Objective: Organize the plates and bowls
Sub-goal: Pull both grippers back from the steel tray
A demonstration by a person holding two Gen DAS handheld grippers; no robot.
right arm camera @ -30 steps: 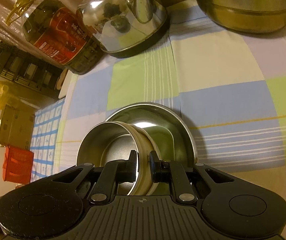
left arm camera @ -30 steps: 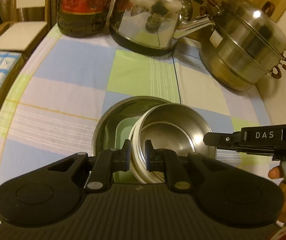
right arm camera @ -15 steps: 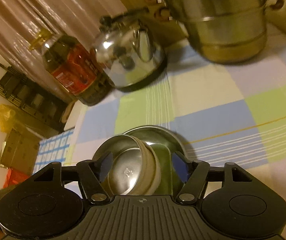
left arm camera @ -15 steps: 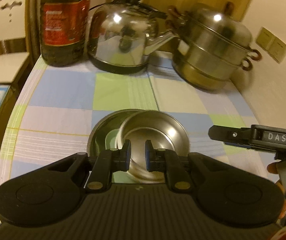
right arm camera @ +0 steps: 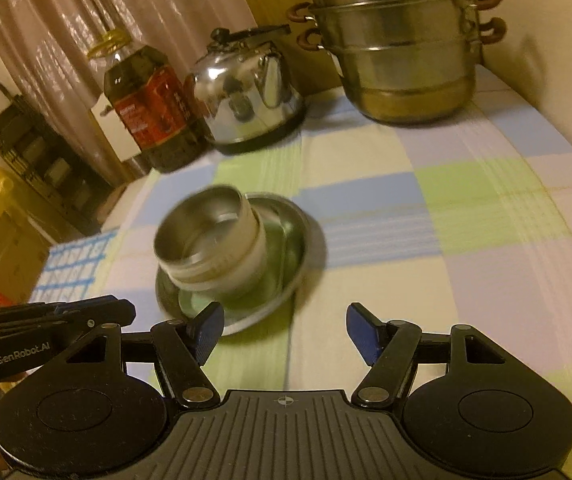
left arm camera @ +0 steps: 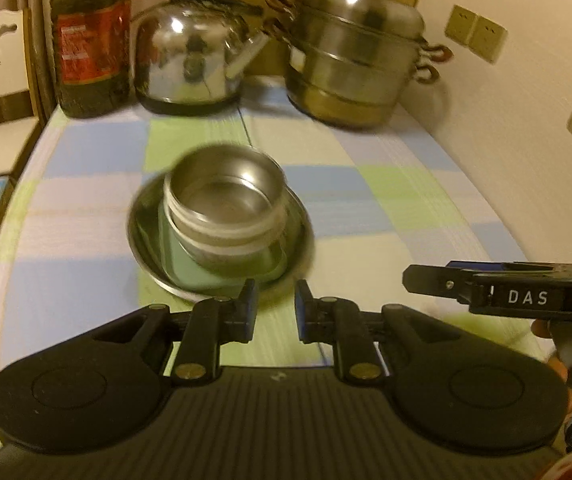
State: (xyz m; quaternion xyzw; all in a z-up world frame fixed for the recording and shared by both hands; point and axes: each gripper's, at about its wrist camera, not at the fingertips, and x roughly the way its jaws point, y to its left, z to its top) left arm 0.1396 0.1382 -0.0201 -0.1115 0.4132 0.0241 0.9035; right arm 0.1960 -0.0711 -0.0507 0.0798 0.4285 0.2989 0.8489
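Mid-frame on the checked cloth [left arm camera: 366,208], one round steel bowl [left arm camera: 223,210] with a pale band under its rim sits tilted in one shallow shiny steel plate [left arm camera: 141,256]. Left gripper [left arm camera: 273,312], bottom centre: fingers slightly apart, empty. Right gripper [right arm camera: 281,330]: fingers wide apart, empty. Behind: one kettle [left arm camera: 189,64], one tiered steamer [left arm camera: 354,64], one oil bottle [left arm camera: 91,40].
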